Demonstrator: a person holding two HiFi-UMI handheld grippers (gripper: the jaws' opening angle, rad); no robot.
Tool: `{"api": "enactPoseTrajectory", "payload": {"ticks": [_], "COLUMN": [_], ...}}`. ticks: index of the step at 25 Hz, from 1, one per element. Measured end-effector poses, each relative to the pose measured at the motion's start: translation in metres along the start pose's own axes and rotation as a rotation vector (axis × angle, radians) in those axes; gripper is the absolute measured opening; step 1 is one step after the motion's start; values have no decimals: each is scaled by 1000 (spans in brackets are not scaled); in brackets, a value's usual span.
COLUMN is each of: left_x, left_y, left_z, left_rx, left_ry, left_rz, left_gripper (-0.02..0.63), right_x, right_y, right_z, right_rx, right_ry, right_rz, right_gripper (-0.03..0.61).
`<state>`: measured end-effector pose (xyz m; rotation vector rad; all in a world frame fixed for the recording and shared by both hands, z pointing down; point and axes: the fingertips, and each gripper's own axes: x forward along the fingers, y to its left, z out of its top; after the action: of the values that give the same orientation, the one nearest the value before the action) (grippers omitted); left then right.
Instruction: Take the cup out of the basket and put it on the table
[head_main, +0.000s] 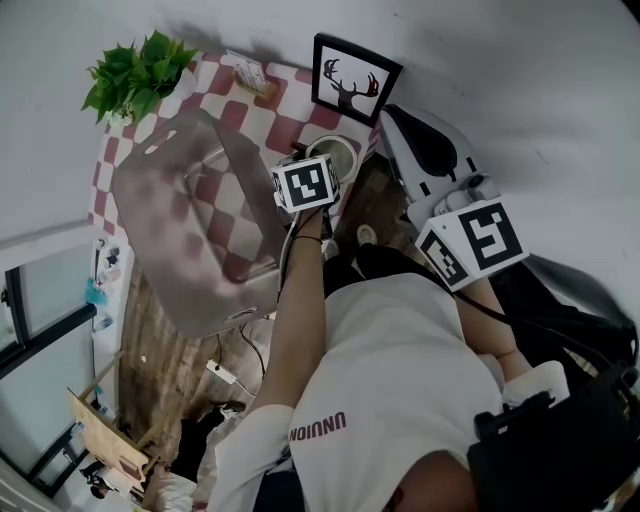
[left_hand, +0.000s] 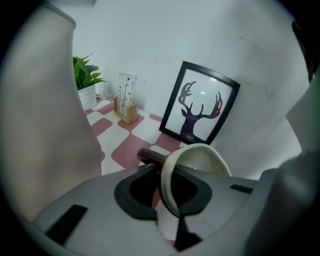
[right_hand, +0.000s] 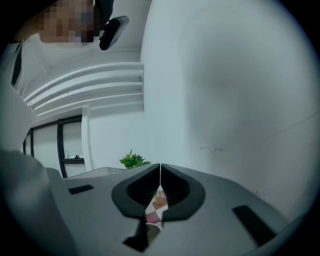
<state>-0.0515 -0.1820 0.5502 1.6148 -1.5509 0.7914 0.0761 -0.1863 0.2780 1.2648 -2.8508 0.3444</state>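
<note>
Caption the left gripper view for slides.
Left tongs pinch the rim of the white cup; checkered tablecloth and framed deer picture behind.

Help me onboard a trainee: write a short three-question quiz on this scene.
1. True or false: the left gripper is shut on the rim of the cup.
2. Which thing stands just behind the cup in the left gripper view? A. deer picture B. potted plant C. card holder
3. Fill in: the right gripper holds ____.

Key: 1 true. 2 A. 3 nothing; its jaws are together with nothing gripped.
</note>
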Motion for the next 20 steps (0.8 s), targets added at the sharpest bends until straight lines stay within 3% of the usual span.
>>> {"api": "enactPoseTrajectory", "payload": {"ticks": [20], "left_x": [11], "left_y": [6], "left_z": [-19], "left_rx": [-33], "left_ry": [83], "left_rz": [4], "left_gripper": [55], "right_x": [4], "right_y": [-1], "right_z": [0], "right_rx": [2], "right_ry": [0], "right_rz": [-6], "right_gripper": [18]}}
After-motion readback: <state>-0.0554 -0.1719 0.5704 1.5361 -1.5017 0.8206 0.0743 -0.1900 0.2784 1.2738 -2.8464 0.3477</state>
